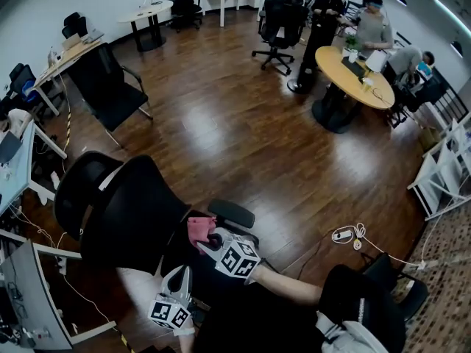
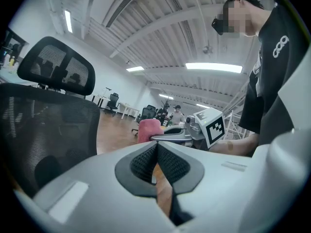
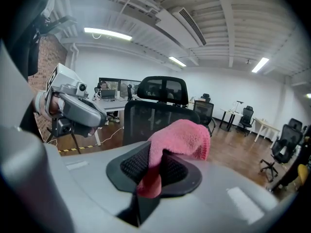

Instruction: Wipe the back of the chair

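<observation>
A black mesh office chair stands at the lower left, with its backrest [image 1: 132, 215] and headrest [image 1: 79, 190] right in front of me. My right gripper [image 1: 204, 238] is shut on a pink cloth [image 1: 198, 229], held just right of the backrest's edge. In the right gripper view the cloth [image 3: 181, 138] bulges out of the jaws, with the backrest [image 3: 154, 120] a short way behind it. My left gripper [image 1: 181, 276] hangs lower and nearer me. Its pads [image 2: 146, 161] meet with nothing between them; the backrest [image 2: 46, 130] fills that view's left.
The chair's armrest [image 1: 232, 213] juts out beside the right gripper. A desk [image 1: 15, 171] with cables lines the left edge. Another black chair [image 1: 110, 90] stands further back. People sit around a round wooden table [image 1: 353, 76] at the far right. A power strip [image 1: 344, 234] lies on the wood floor.
</observation>
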Available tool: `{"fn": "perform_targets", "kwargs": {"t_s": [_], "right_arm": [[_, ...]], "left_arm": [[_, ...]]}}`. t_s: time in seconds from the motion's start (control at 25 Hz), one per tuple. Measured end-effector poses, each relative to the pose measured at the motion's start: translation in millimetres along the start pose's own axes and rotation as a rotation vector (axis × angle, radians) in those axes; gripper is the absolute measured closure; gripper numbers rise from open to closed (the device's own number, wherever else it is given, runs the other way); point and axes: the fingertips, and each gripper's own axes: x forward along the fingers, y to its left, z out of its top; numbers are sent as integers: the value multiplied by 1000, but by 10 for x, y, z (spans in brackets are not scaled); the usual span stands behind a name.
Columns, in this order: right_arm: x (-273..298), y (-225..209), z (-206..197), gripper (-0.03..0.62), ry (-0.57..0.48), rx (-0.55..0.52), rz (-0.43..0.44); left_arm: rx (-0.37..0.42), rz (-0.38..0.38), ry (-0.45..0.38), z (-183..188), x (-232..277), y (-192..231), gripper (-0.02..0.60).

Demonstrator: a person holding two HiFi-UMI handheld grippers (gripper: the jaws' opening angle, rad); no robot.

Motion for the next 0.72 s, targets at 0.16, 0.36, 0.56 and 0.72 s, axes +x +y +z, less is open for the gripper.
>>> {"fn": "perform_targets", "kwargs": {"t_s": [0.16, 0.36, 0.56, 0.72], "right_arm": [[32, 61, 5, 548, -2, 6, -2], [43, 179, 17, 548, -1, 5, 7], [54, 216, 46, 548, 0, -3, 11], [54, 218, 28, 548, 4, 1, 6]], "left_arm": [[3, 3, 5, 58, -30, 8, 595], [11, -7, 0, 3, -85, 45, 595], [17, -12, 8, 60, -81, 33, 595], [16, -31, 7, -1, -71, 33, 595]]}}
